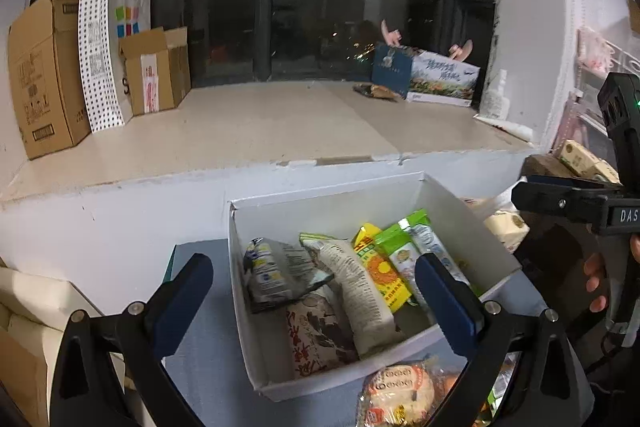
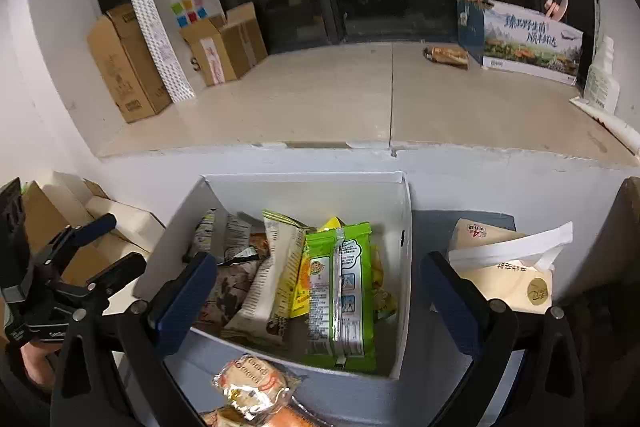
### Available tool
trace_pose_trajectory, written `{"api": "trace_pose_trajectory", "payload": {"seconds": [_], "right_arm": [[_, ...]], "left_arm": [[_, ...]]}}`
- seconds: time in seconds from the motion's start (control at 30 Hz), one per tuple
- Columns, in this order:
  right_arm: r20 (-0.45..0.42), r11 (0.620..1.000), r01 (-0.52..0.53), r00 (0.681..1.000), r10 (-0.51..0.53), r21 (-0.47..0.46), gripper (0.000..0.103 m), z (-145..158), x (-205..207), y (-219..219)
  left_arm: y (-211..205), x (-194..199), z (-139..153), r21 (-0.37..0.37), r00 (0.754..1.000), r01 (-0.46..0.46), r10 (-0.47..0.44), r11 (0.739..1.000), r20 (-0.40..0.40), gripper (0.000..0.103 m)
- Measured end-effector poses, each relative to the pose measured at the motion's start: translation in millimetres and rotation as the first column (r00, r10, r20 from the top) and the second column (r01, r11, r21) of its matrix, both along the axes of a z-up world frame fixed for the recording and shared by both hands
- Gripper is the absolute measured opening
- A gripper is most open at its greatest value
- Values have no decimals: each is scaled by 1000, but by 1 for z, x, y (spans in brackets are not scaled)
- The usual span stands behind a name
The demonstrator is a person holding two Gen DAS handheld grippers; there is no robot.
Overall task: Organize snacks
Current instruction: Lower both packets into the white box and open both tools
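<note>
1. Left wrist view: the left gripper (image 1: 316, 291) hovered over a white box (image 1: 404, 187) on a grey-blue surface, its 2 blue-padded fingers (image 1: 180, 303) spread wide apart with nothing clamped between them; inside the box lay the snacks: a crumpled silver packet (image 1: 276, 275), a long beige packet (image 1: 360, 291), a yellow packet (image 1: 380, 275), a green-and-white packet (image 1: 404, 247) and a brown-patterned packet (image 1: 316, 335); a round orange-printed snack (image 1: 400, 395) sat outside the box, just in front of its near wall; at the right edge the right gripper (image 1: 560, 203) showed side-on with a hand (image 1: 600, 279) below it, its jaws too foreshortened there to judge; beyond the box a pale ledge (image 1: 260, 131) carried cardboard boxes (image 1: 44, 71) and a paper bag (image 1: 124, 15) at left, a printed gift box (image 1: 436, 79) at right.

2. Right wrist view: the right gripper (image 2: 320, 299) also hung over the white box (image 2: 404, 239), fingers (image 2: 188, 303) wide apart and holding nothing; the green-and-white packet (image 2: 340, 291) lay lengthwise against the right side, the yellow packet (image 2: 300, 291) and beige packet (image 2: 272, 275) beside it; the round snack (image 2: 252, 383) lay outside, near the front wall; a cream tissue pack (image 2: 504, 267) sat right of the box; the left gripper (image 2: 96, 247) appeared at far left, its jaws parted and empty.
</note>
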State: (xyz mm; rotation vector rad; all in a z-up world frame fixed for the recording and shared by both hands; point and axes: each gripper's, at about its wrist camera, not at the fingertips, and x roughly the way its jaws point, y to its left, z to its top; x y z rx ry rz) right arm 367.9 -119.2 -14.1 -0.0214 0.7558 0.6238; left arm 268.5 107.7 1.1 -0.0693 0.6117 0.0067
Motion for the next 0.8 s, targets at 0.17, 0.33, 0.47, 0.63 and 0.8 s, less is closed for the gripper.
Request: {"api": "trace_pose_trajectory", "payload": {"seconds": [0.17,0.33,0.47,0.63,0.8], "right_arm": [[63,994,-64,996,59,85,103,14,-51,-23],[141,986,-119,985,102,119,103,6,-129,-61],[140,979,-122,985,99,167,103,-20,-180,-95],[69,987,-68,996,59,148,103,-64,-223,-124],[29,998,11,1000,-13,56,103,-107,-245,-137]], "left_arm": [[-17,-53,15,-6,995,72,-72,997,71,103],[-42,-124,9,1,984,151,-150,989,101,103],[-60,-168,-7,-52,978,194,-188,980,94,103],[-78,-209,-31,-105,981,190,-184,976,59,103],[-91,-231,-44,-127,981,191,-189,973,33,103]]}}
